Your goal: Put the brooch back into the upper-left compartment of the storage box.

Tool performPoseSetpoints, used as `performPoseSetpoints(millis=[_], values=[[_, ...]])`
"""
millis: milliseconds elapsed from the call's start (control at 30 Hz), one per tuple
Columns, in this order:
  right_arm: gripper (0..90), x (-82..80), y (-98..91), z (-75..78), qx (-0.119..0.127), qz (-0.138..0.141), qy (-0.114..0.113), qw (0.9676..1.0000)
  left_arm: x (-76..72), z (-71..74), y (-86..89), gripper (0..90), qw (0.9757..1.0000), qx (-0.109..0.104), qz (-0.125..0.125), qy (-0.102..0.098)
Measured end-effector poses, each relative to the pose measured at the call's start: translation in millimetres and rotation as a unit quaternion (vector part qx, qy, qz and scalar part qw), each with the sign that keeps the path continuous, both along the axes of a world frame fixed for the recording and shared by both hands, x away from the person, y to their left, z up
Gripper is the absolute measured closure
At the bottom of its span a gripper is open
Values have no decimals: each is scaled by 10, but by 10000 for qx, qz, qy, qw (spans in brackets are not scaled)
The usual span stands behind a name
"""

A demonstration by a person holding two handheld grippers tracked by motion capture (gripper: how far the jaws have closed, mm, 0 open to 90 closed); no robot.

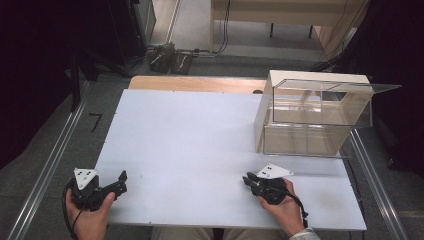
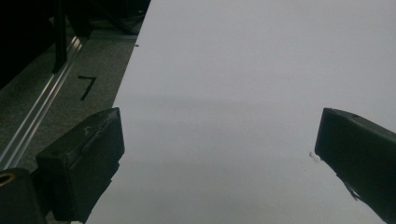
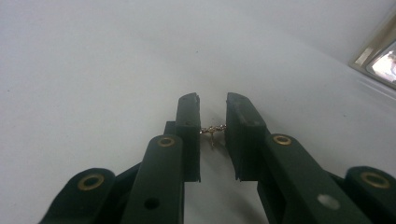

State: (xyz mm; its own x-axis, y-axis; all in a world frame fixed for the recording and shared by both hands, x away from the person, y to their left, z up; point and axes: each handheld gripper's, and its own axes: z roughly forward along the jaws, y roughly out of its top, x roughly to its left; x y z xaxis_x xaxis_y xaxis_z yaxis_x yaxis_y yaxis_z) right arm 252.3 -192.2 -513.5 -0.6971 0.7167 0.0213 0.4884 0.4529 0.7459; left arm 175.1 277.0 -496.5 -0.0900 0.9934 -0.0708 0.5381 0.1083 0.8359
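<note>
The right gripper [image 3: 213,122], black with a grey three-cornered plate on top, has its jaws drawn close with only a narrow gap between them, and across that gap sits a small gold-coloured chain-like piece of metal [image 3: 212,129], gripped between the two inner faces. The tiny piece runs crosswise from one jaw to the other, with a short bit hanging down from its middle; it is too small to say more about its shape. In the high view this gripper [image 1: 247,179] lies low over the white rectangular tabletop [image 1: 190,145], near the front edge on the right, its jaws pointing left and slightly away from the person. The right hand [image 1: 282,205] wraps the body from behind, the wrist coming in from the bottom edge with a pale sleeve cuff showing.

The left gripper [image 1: 121,181], the same black build, sits at the table's front left corner, jaws aimed to the right and a little forward. In its own view the left gripper [image 2: 219,140] has its jaws spread wide apart with bare white table between them. The left hand [image 1: 90,212] cups it from below.

Beyond the right gripper, towards the far right of the table, stands a clear plastic box with a pale wooden side panel [image 1: 315,115], well apart from both grippers.
</note>
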Motion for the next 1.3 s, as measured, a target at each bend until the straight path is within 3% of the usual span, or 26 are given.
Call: performPoseSetpoints(millis=[833, 1300], values=[[740, -50, -53, 162, 301, 24, -173, 9994, 1, -1, 3, 21, 10000, -14, 7, 1], [739, -73, -113, 350, 568, 29, -354, 9978, 3, -3, 5, 21, 10000, -19, 15, 11]])
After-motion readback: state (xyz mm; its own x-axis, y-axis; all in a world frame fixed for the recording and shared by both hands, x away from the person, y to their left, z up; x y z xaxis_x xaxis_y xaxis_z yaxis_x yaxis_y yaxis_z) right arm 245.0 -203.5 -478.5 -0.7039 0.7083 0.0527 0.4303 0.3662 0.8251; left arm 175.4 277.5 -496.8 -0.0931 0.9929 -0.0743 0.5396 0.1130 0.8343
